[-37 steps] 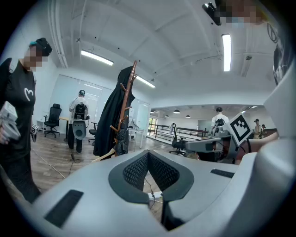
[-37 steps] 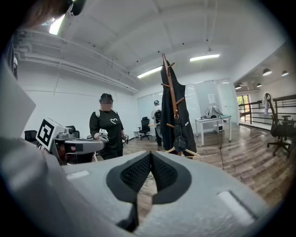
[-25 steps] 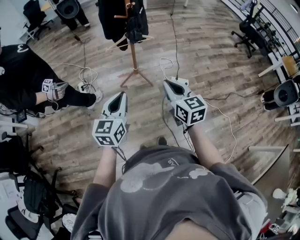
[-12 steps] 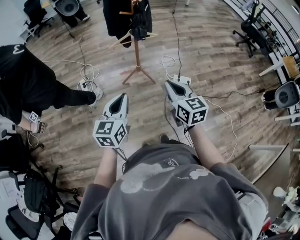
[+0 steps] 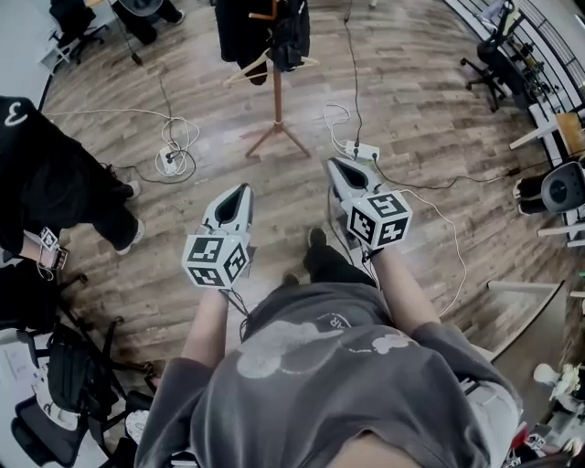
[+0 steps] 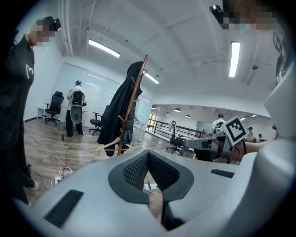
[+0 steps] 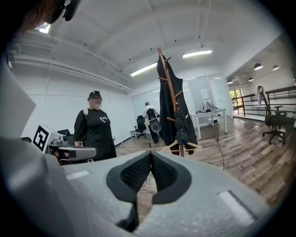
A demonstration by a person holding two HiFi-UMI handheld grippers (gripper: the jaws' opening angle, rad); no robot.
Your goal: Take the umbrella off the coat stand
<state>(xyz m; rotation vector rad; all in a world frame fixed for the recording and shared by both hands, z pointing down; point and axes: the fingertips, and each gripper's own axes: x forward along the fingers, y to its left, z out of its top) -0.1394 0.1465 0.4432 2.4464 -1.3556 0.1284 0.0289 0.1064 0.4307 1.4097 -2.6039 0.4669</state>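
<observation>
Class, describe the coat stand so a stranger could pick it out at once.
Look across the wood-plank floor. The coat stand rises alone mid-floor: a thin brown wooden pole on splayed legs. Unlike the office chairs near the room's edges, it carries a black coat and a pale hanger.

No real text tbh, just a white heart outline on the black shirt (image 7: 102, 119), looks like a 3 at head view's left edge.
</observation>
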